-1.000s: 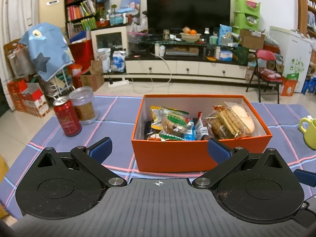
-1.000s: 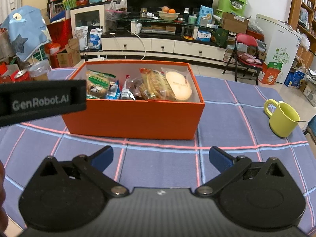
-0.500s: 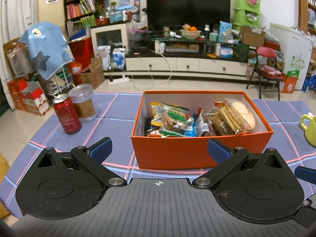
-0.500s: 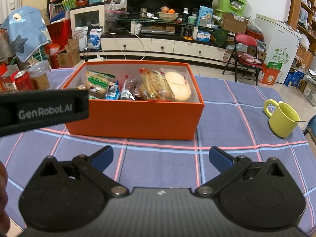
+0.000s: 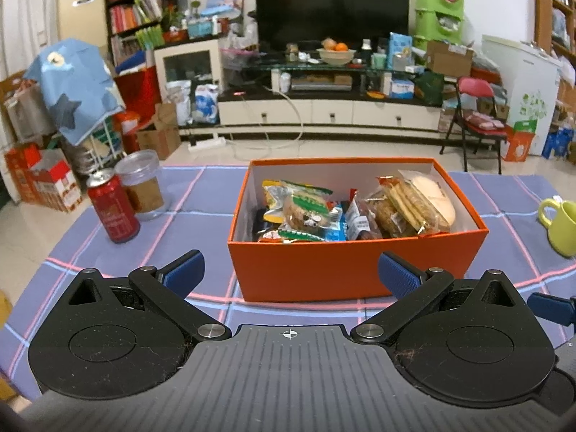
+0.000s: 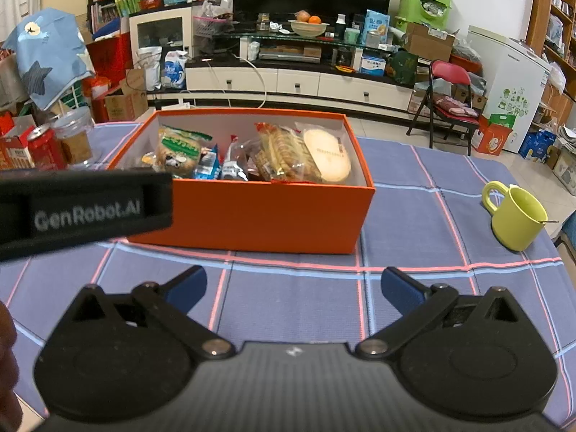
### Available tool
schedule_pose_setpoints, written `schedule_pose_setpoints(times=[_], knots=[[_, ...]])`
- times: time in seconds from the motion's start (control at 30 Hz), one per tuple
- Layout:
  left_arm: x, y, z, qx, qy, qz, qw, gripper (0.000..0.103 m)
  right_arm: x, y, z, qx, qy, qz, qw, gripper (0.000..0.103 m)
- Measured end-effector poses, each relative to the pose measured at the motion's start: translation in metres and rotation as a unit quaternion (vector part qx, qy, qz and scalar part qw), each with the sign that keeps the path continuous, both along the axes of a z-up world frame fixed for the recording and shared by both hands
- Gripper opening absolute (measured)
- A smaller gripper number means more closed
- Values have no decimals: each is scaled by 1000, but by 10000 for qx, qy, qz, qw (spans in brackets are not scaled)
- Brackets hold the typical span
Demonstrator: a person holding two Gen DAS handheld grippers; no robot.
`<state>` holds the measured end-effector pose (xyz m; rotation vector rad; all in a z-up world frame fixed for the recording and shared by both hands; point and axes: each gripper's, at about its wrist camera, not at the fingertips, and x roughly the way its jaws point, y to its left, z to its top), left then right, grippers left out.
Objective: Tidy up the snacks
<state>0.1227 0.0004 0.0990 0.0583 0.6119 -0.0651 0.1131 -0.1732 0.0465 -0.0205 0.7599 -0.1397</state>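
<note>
An orange box [image 5: 345,270] [image 6: 252,216] stands on the blue checked tablecloth and holds several wrapped snacks: a green cookie pack [image 5: 306,208] [image 6: 180,151], a clear pack of crackers [image 5: 406,205] [image 6: 284,154] and a round white pack [image 5: 435,194] [image 6: 327,154]. My left gripper [image 5: 289,273] is open and empty, just in front of the box. My right gripper [image 6: 293,286] is open and empty, further back from the box. The left gripper's black body [image 6: 82,208] crosses the right wrist view at the left.
A red can [image 5: 113,212] [image 6: 45,149] and a clear jar [image 5: 142,183] [image 6: 73,136] stand left of the box. A yellow-green mug [image 6: 516,216] [image 5: 559,226] stands to the right. Beyond the table is a cluttered room with a TV stand and a red chair [image 5: 475,115].
The left gripper has risen and pulled back a little, so the box sits lower and more of its inside shows. The right gripper has barely moved.
</note>
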Motion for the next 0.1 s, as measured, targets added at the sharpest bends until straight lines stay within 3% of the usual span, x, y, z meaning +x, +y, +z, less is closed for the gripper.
schedule_pose_setpoints(times=[0.1], knots=[[0, -1, 0, 1, -62, 15, 10000, 92, 0, -1, 0, -13, 4, 1, 10000, 102]])
